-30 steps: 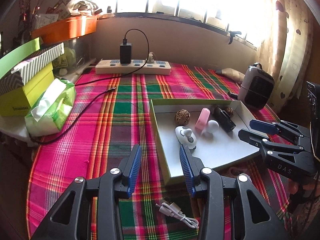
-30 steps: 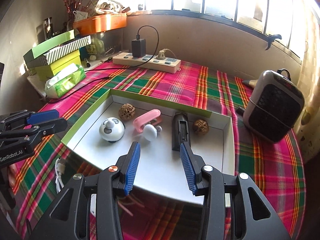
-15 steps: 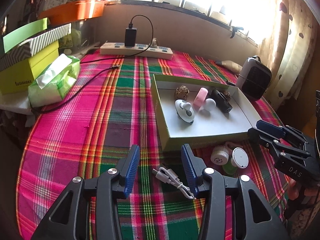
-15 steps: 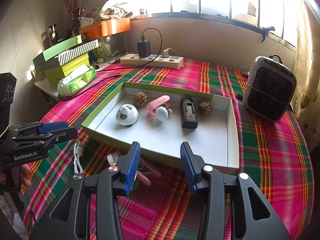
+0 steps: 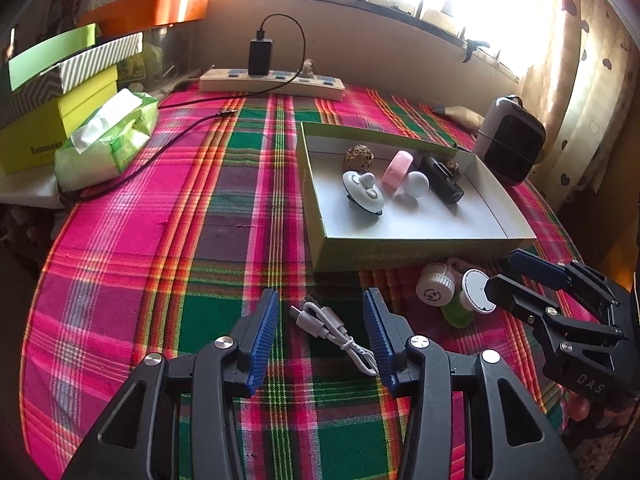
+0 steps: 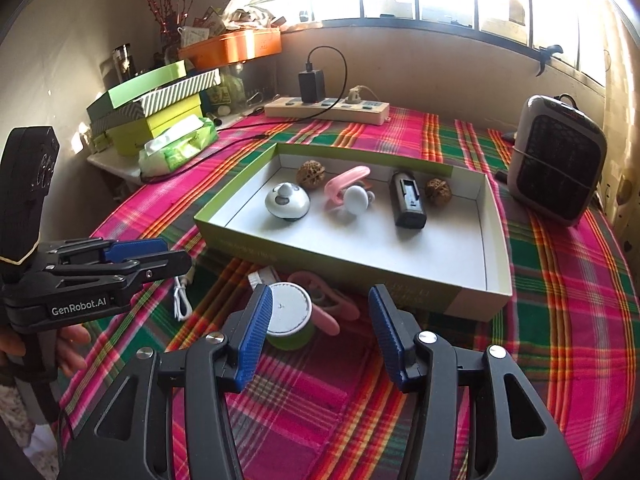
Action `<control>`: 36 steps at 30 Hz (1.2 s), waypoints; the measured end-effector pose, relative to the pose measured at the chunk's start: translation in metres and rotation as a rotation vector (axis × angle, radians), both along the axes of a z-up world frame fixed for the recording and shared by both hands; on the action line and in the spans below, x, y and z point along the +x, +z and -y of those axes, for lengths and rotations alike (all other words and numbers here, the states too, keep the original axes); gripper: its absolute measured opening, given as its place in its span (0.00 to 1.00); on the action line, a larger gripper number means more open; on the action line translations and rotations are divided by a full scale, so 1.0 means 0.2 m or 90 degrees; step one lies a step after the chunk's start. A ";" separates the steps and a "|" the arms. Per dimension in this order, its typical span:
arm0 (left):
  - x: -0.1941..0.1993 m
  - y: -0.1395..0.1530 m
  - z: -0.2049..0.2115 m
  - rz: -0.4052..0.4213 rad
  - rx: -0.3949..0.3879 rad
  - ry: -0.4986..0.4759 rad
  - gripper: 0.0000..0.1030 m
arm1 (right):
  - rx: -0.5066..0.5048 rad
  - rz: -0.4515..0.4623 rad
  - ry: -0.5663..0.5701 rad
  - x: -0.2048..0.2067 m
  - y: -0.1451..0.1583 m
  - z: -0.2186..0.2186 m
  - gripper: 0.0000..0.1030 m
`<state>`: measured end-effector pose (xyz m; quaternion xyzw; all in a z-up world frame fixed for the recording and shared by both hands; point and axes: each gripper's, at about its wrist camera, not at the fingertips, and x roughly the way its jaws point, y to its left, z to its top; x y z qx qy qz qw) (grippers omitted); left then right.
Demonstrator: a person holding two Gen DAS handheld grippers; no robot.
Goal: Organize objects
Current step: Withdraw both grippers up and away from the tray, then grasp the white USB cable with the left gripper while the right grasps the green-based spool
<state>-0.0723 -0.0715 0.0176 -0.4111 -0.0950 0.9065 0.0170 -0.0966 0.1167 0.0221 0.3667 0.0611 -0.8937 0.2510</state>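
- Left gripper (image 5: 320, 322): jaws opening, nothing pressed by the pads; a coiled white cable (image 5: 328, 326) lay on the plaid tablecloth (image 5: 160, 248) between the fingers, untouched.
- Right gripper (image 6: 320, 330): jaws opening, pads gripping nothing; a green jar with a white lid (image 6: 289, 316) stood on the cloth just beside the left-hand finger, with a pink clip (image 6: 328, 312) lying behind it.
- Second small white round container (image 5: 434, 290): lay on its side next to the jar, just outside the tray's near wall.
- Shallow tray (image 6: 460, 300): green outside, white inside, sat in the middle of the table. Contents: white round gadget (image 6: 287, 202), two walnuts (image 6: 310, 174) (image 6: 438, 190), pink clip with a white ball (image 6: 352, 196), black battery-like block (image 6: 408, 204).
- Surroundings: small heater (image 6: 558, 160) to the right of the tray; power strip (image 6: 326, 108) by the far wall; tissue pack (image 6: 178, 148) and stacked boxes (image 6: 152, 112) at far left.
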 end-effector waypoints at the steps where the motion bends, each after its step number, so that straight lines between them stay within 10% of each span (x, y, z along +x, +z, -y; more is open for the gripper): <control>1: 0.00 0.00 0.00 0.002 0.000 0.001 0.41 | 0.002 0.003 0.001 0.00 -0.01 0.00 0.50; 36: -0.03 -0.05 -0.03 0.038 -0.011 0.010 0.42 | 0.051 0.020 0.033 -0.01 -0.08 0.12 0.50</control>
